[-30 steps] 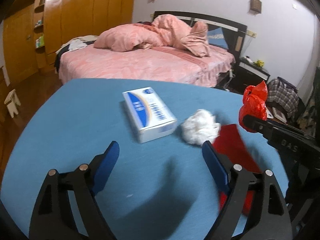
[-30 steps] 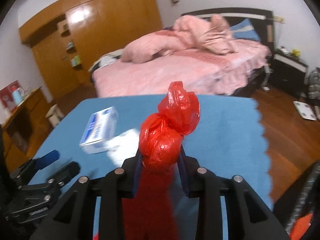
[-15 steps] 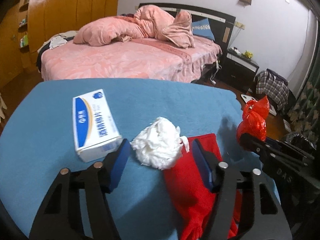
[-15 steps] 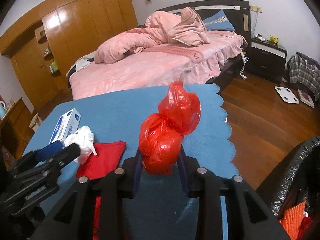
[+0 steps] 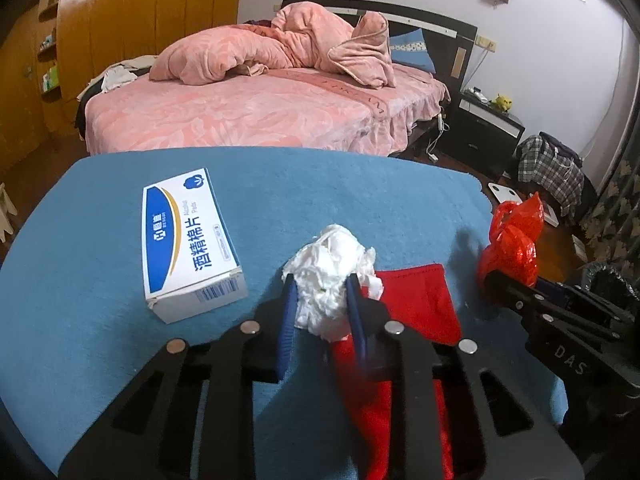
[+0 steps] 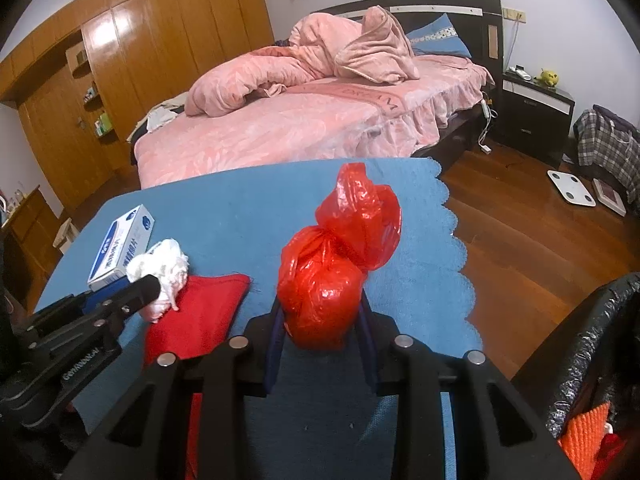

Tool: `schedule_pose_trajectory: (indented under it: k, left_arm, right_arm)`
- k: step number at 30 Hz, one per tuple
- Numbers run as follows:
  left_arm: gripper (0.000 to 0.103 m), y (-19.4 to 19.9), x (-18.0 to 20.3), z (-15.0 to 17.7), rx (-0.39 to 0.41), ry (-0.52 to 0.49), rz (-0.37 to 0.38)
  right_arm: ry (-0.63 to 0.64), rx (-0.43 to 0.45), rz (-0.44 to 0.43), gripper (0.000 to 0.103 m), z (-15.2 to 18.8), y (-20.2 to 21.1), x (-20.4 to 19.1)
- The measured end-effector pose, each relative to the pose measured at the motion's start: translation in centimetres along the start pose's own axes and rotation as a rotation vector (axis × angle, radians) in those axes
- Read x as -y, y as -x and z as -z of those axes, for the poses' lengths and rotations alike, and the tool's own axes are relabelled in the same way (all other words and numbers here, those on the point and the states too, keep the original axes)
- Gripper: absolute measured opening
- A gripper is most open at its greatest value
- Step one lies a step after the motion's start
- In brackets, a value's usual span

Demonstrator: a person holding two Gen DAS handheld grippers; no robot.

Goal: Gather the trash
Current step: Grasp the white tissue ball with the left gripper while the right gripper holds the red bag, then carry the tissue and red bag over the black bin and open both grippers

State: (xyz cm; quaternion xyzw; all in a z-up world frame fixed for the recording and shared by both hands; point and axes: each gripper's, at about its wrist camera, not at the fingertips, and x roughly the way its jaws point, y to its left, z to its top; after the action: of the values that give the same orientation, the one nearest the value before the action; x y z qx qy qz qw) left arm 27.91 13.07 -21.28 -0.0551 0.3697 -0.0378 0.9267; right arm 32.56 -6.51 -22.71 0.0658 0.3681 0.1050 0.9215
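Note:
My left gripper (image 5: 320, 292) is shut on a crumpled white tissue wad (image 5: 332, 272) just above the blue table (image 5: 100, 300); the wad also shows in the right wrist view (image 6: 160, 268). My right gripper (image 6: 320, 312) is shut on a knotted red plastic bag (image 6: 332, 272), held above the table's right side; the bag also shows in the left wrist view (image 5: 512, 248). A red cloth (image 5: 416, 304) lies flat on the table under and beside the wad.
A white and blue box of alcohol pads (image 5: 188, 240) lies on the table left of the wad. A bin lined with a black bag (image 6: 592, 344) stands at the right, off the table. A pink bed (image 5: 260, 108) is beyond the table.
My left gripper has closed its jaws on the tissue wad, which lay loose between them before. The right gripper still holds the red bag and has shifted slightly right toward the bin.

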Motion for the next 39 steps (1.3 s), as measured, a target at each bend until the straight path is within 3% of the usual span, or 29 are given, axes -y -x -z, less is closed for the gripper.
schedule_pose_trajectory:
  k: [10,22,31,39]
  left_arm:
    - [0.022,3.9,0.1,-0.4,0.071,-0.010,0.007]
    - [0.022,9.9,0.1,0.1,0.125,0.017,-0.010]
    - [0.022,14.0,2.5,1.6,0.148,-0.011,-0.009]
    - [0.022,16.5,6.6,3.7,0.134,-0.066,0.064]
  right_arm:
    - [-0.002,0.046,-0.028,0.033,-0.2,2.2,-0.3]
    - [0.025,0.096,-0.056,0.033,0.0,7.9,-1.4]
    - [0.027,0.124,-0.051,0.033,1.5,13.2,-0.2]
    - [0.017,0.152,-0.005,0.033,3.4,18.4,2.8]
